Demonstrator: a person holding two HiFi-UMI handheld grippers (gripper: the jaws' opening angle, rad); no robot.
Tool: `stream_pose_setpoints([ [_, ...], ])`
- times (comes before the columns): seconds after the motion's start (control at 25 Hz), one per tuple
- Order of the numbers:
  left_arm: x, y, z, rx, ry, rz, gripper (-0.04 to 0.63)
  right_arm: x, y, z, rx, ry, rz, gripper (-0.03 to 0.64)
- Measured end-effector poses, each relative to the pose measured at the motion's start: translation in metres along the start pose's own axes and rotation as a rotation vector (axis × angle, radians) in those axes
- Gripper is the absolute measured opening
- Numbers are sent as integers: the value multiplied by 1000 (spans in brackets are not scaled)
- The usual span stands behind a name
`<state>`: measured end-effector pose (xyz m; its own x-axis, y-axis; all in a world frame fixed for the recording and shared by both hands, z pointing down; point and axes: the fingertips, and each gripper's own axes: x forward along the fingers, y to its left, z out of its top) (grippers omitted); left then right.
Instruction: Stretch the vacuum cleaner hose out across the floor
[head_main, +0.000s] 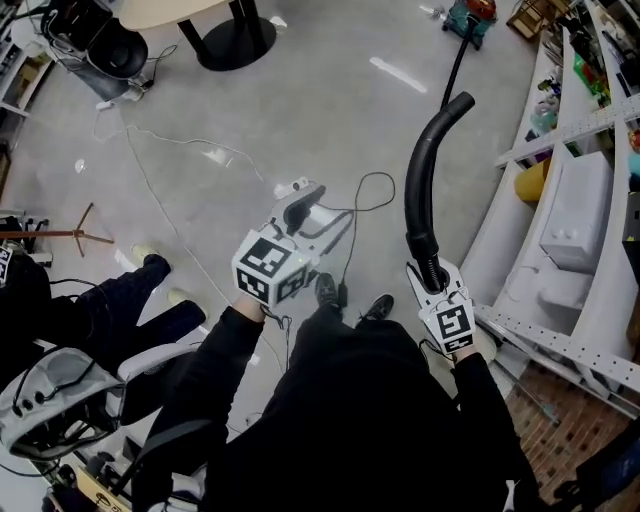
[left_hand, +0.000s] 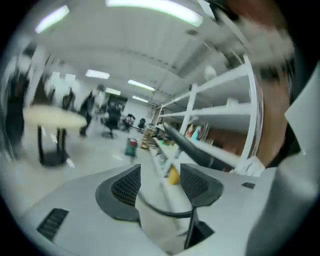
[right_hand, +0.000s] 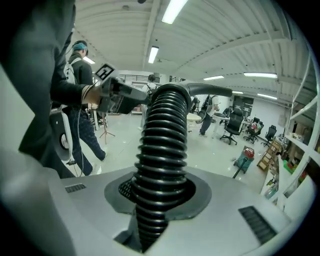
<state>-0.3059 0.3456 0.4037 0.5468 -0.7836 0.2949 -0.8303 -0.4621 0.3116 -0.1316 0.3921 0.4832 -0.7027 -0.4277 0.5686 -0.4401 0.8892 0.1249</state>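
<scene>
Right tongs (head_main: 432, 278) clamped on one black hose (head_main: 418, 190); left tongs (head_main: 298, 208) open, empty.
Hose curves up from right tongs toward far vacuum cleaner (head_main: 470, 18), well right of left tongs; two tongs total.

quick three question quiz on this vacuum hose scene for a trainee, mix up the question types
1. True or false: the right gripper is shut on the black ribbed plastic vacuum hose.
2. What sits between the jaws of the left gripper? A) a white cable B) nothing C) the hose
3. Fill in: in the head view, the small green and red vacuum cleaner stands at the ___ edge of the picture.
Key: 1 true; 2 B; 3 top.
</scene>
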Motion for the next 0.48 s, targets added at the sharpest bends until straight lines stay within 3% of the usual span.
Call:
stream_pose_setpoints([
  [0.04,2,-11,3,-230,-29,-128,261,-6,6,-6,-31,1,-7,112],
  [0.08,5,-21,8,-401,-57,-230,265,-12,13,-12,-65,3,-15,112],
  [0.12,7,-31,14,-508,-81,-304,286,-17,19,-16,-96,4,-22,112],
  [0.16,8,-41,20,-562,-95,-359,338,-23,26,-20,-123,5,-27,112],
  [0.24,14,-65,26,-587,-92,-452,381,-33,38,-25,-175,-9,-39,112],
  [0.4,24,-137,26,-683,-52,-684,391,-55,53,-40,-262,-51,-67,112],
  [0.48,22,-181,29,-689,-40,-760,388,-66,57,-51,-278,-59,-67,112],
])
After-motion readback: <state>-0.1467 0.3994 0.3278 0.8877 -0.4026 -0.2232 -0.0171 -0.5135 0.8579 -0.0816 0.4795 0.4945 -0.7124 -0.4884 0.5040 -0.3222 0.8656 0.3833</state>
